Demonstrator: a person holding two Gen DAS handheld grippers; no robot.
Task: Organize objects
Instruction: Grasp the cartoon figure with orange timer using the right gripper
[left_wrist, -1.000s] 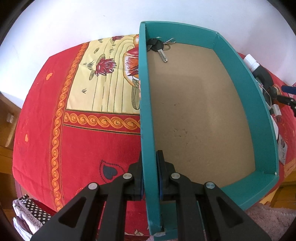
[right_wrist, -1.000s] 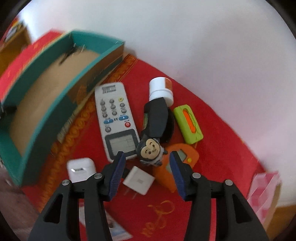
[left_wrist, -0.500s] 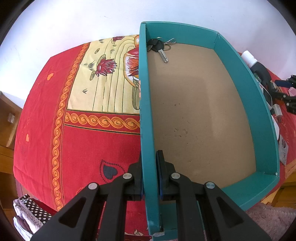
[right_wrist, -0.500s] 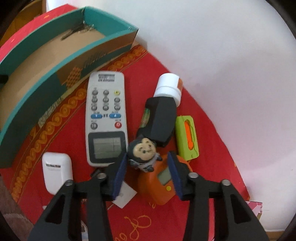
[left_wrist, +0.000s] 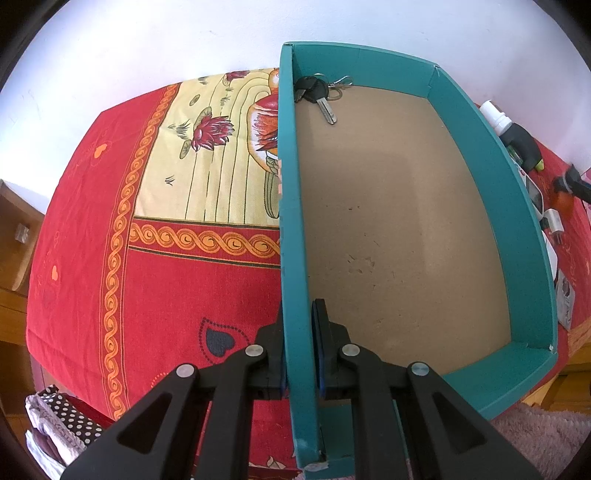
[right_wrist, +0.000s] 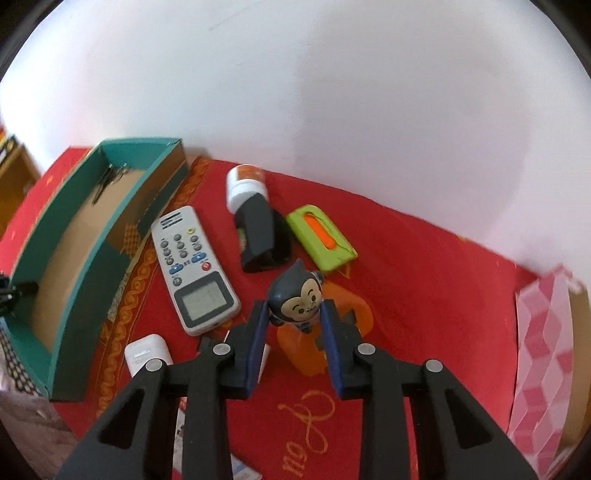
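Tongs, right (right_wrist: 293, 321): clamped on monkey figurine (right_wrist: 297, 295), lifted above the cluttered red surface (right_wrist: 424, 266). Tongs, left (left_wrist: 298, 350): pinching teal box (left_wrist: 532, 295) by its side wall; keys (left_wrist: 319, 94) inside. Advice: carry figurine level, clear box rim, release low.

Plain white wall (right_wrist: 332, 92) behind a table under a red patterned cloth (left_wrist: 110, 277) with a yellow lotus-print panel (left_wrist: 207, 155), brown wooden furniture (left_wrist: 14, 240) at far left, pinkish fuzzy rug (left_wrist: 535, 439) low at near right, even daylight.
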